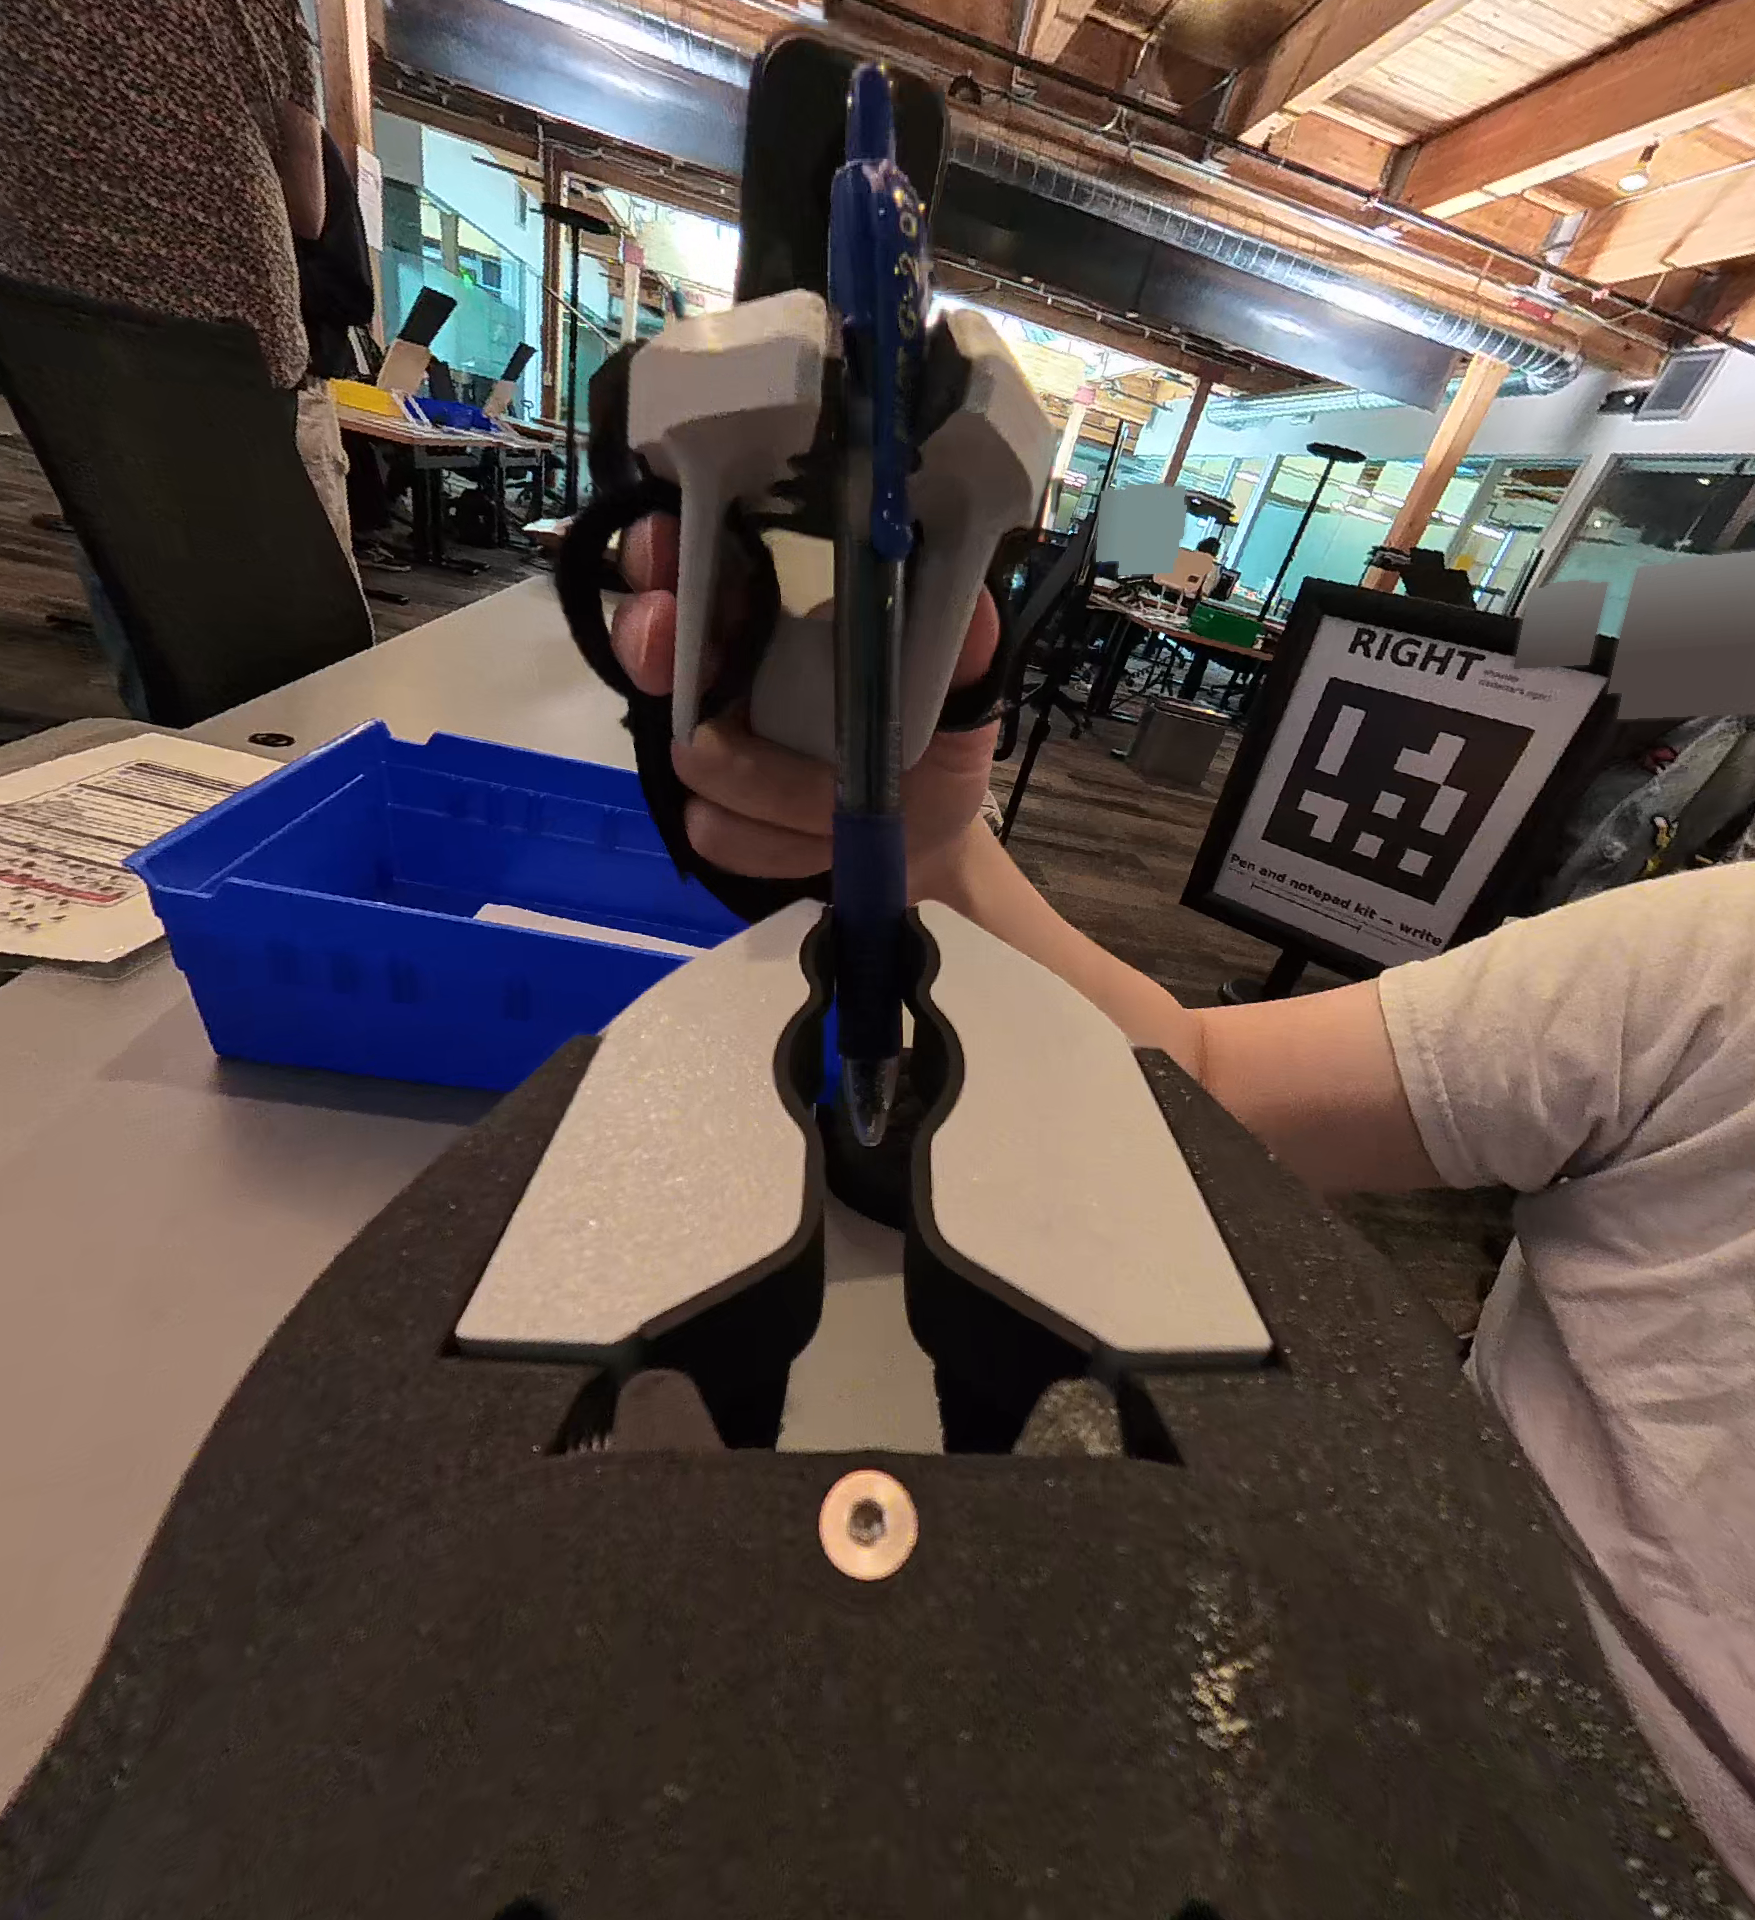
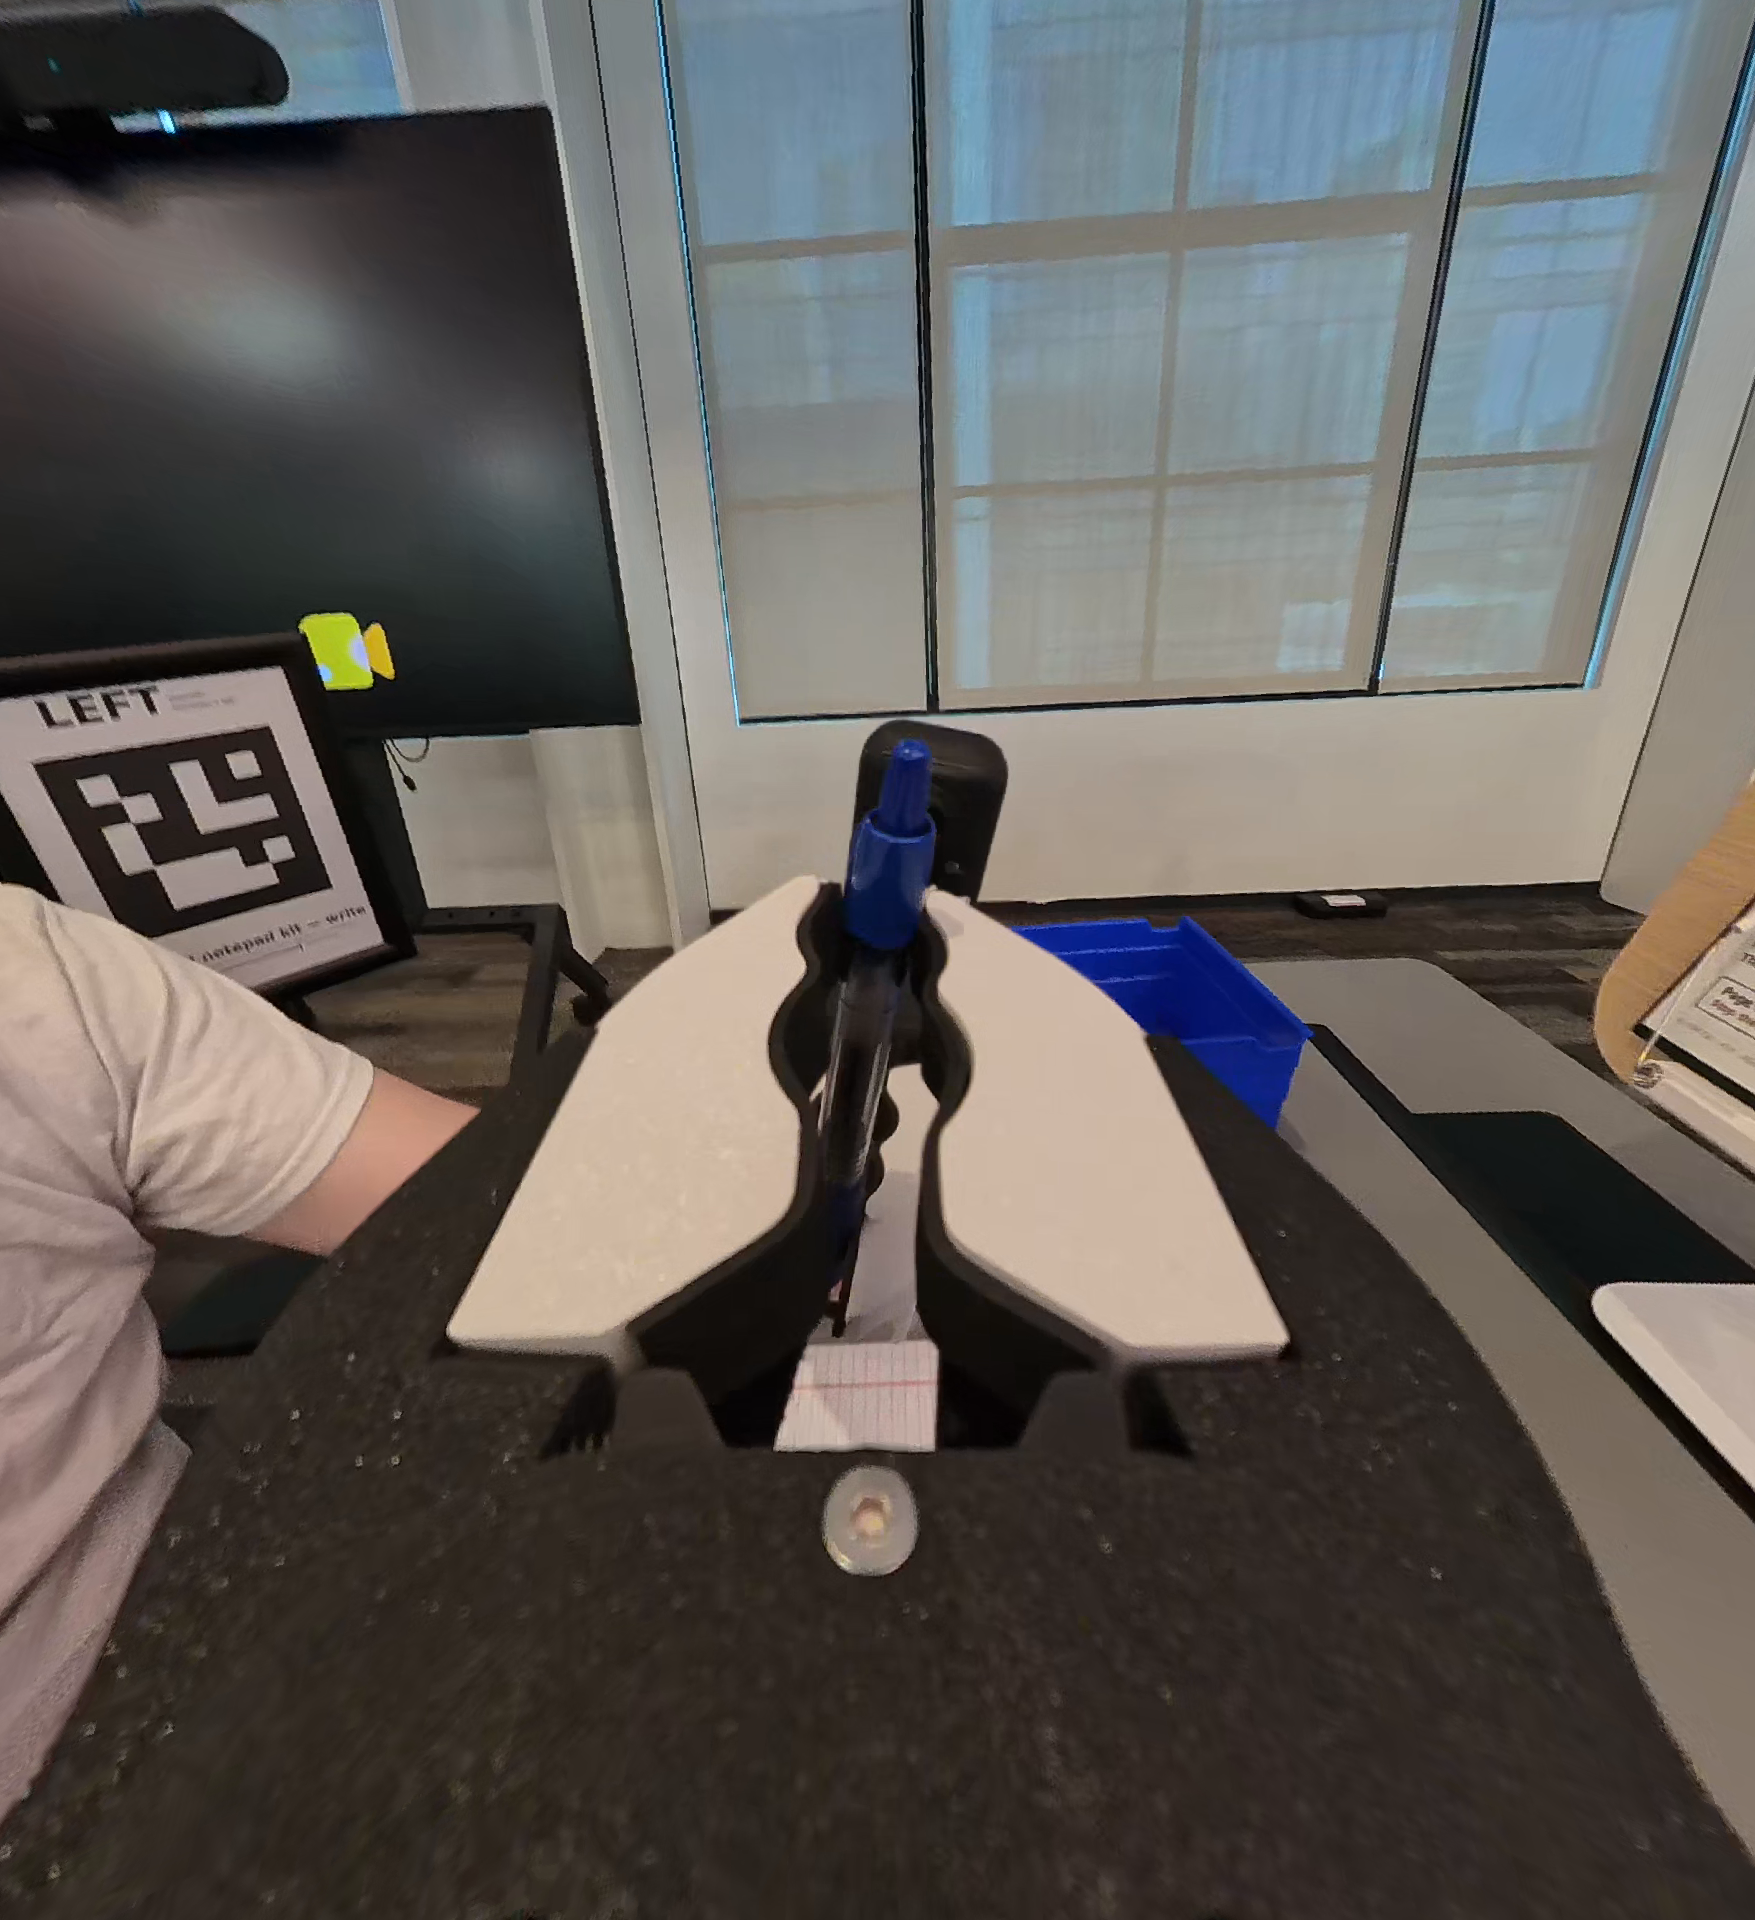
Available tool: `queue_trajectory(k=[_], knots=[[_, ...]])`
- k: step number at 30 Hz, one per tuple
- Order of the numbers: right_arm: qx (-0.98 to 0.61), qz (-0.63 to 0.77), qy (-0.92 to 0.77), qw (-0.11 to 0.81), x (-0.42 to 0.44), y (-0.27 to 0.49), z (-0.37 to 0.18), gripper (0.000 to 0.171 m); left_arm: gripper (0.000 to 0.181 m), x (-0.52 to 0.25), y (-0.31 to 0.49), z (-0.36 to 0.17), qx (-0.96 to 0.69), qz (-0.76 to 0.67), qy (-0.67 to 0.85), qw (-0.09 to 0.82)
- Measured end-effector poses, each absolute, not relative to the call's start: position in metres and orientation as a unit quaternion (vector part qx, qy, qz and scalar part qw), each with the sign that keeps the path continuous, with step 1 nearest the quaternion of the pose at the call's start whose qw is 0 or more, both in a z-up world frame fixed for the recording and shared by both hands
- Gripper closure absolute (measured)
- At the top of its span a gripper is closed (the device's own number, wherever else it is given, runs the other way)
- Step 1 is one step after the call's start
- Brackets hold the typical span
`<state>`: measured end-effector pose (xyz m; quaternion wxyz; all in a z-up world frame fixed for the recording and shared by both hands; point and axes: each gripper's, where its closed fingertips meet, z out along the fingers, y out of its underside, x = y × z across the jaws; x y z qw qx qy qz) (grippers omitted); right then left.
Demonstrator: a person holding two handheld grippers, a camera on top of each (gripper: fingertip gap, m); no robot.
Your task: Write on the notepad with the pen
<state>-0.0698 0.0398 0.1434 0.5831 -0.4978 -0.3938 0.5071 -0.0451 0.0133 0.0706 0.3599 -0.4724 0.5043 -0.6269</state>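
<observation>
We see both grippers clenched on the blue pen [image 1: 868, 665]: the left gripper [image 1: 865, 935] pinches its grip near the tip, the right gripper [image 2: 878, 914] its upper barrel. The notepad [image 2: 857, 1397] lies below the right gripper's fingers.

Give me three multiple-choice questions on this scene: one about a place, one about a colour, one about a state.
1. Where does the blue bin sit?
A. on the grey table
B. on the floor
C. on a chair

2. What colour is the rubber grip of the pen?
A. red
B. blue
C. green

3. How is the left claw?
A. wide open
B. shut on the pen
C. shut on nothing

Answers:
1 A, the bin's base rests on the tabletop.
2 B, the sleeve near the tip is dark blue.
3 B, its fingers close around the grip, while the right claw holds the pen higher up.
</observation>
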Motion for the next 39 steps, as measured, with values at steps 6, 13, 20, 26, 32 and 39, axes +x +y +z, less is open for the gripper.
queue_trajectory(k=[6,13,20,26,32,39], knots=[[-0.484,0.484,-0.42,0.596,-0.075,0.032,0.144,0.162,0.17,-0.044,0.008,0.071,-0.454,-0.628,0.514,0.368],[-0.465,0.501,-0.434,0.587,-0.081,0.021,0.148,0.164,0.17,-0.044,0.0,0.074,-0.426,-0.64,0.521,0.37],[-0.472,0.519,-0.433,0.566,-0.082,0.018,0.148,0.166,0.17,-0.046,0.001,0.073,-0.423,-0.635,0.525,0.377],[-0.49,0.525,-0.418,0.557,-0.082,0.022,0.147,0.166,0.17,-0.046,0.005,0.073,-0.427,-0.634,0.519,0.383],[-0.486,0.541,-0.403,0.555,-0.079,0.026,0.148,0.166,0.17,-0.043,0.007,0.073,-0.431,-0.642,0.506,0.382],[-0.497,0.516,-0.408,0.565,-0.08,0.029,0.145,0.166,0.17,-0.041,0.009,0.071,-0.435,-0.647,0.498,0.38]])
